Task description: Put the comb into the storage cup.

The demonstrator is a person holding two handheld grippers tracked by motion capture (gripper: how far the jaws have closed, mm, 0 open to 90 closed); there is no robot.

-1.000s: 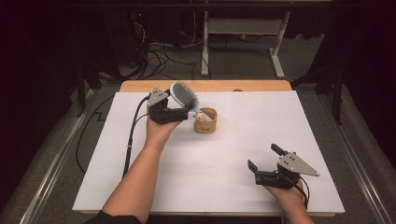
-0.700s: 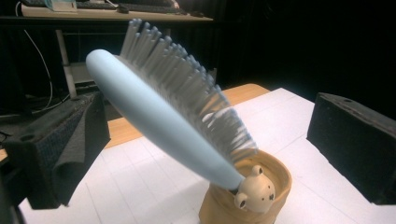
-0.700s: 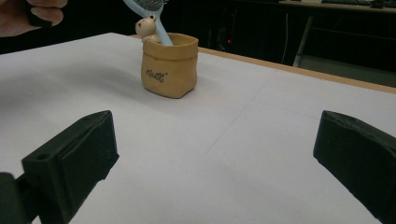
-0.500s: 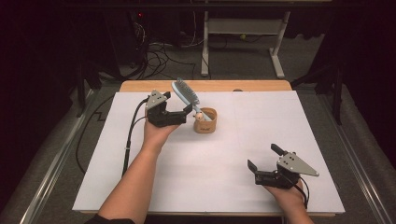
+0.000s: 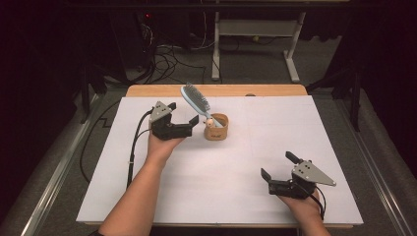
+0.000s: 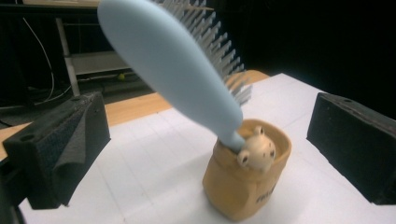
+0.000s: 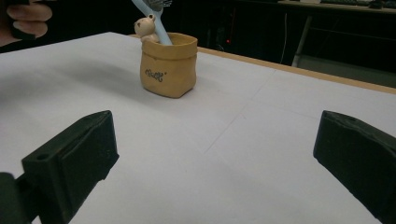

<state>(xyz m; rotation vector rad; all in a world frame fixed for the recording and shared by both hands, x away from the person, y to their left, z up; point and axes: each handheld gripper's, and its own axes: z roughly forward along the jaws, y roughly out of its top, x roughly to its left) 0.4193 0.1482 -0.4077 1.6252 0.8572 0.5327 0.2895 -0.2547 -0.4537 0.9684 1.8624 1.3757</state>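
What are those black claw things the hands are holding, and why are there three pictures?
Each of the person's hands holds a tool called a hand-held gripper, with two black jaws that open and shut like a claw. The left gripper and the right gripper are both open and hold nothing.

One picture comes from a camera high above the table, looking down. The other two come from little cameras riding on the grippers, so you see the black jaws at the sides.

On the white table stands a small tan cup with a tiny bear on its rim. A light blue hairbrush stands in it, handle down, leaning over. The left gripper is right beside the cup, not touching the brush.
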